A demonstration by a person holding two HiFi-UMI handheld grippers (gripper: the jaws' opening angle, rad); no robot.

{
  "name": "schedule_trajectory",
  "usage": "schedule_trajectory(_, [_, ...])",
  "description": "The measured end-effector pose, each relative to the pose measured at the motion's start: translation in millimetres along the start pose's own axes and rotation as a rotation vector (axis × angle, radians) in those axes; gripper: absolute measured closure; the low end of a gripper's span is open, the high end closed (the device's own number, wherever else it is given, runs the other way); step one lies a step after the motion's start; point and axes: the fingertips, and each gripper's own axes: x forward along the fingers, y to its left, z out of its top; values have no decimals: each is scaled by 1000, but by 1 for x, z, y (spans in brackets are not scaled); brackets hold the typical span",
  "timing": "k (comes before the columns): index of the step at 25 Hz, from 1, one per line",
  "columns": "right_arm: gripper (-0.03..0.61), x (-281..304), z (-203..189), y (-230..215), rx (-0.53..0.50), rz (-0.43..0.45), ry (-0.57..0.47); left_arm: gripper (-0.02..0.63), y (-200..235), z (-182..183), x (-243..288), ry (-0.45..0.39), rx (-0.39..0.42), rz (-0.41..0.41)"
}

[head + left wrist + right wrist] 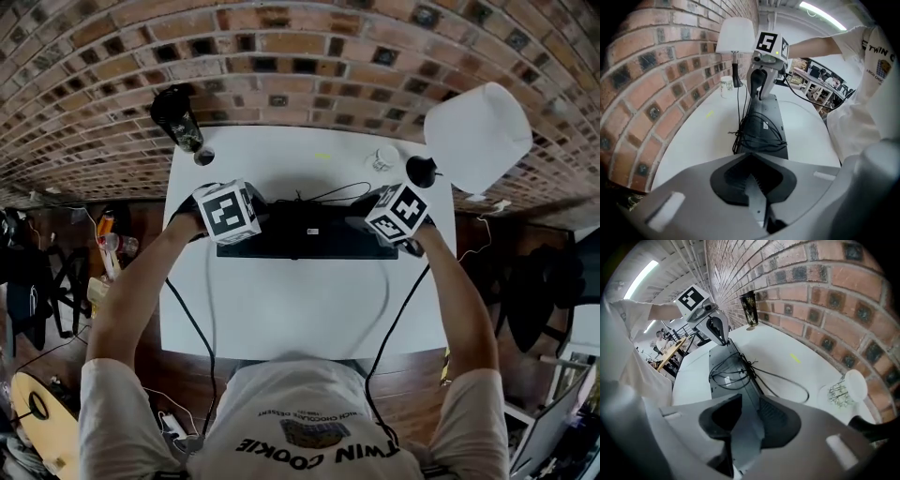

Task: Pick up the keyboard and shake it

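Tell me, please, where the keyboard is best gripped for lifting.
At its two short ends, coming in from left and right. The keyboard is long and thin, back up, so end grips balance it and avoid the cable coiled on its back.

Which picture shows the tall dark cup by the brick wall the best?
The right gripper view. There the dark cup stands upright by the brick wall, seen side-on from top to bottom. The head view shows the dark cup from above, at the far left corner of the table. The left gripper view doesn't show it.
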Motion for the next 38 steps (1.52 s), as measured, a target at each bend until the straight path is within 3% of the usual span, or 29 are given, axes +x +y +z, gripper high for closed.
schedule_trajectory(5, [462, -9, 5, 43, -13, -36, -43, 607, -36, 17, -16, -103, 13, 67])
schedule_trajectory(15, [477, -18, 16, 120, -6, -88, -145, 607, -98, 48, -26, -282, -117, 152])
schedule_trajectory(24, [480, -33, 10, 176, 7, -117, -308, 607, -148, 58, -31, -340, -232, 227])
schedule_trajectory(29, [482, -55, -13, 200, 47, -148, -431, 607, -185, 78, -27, -383, -309, 293])
schedule_trajectory(38, [482, -101, -90, 244, 89, -160, -595, 607, -272, 127, 0, -416, -447, 434])
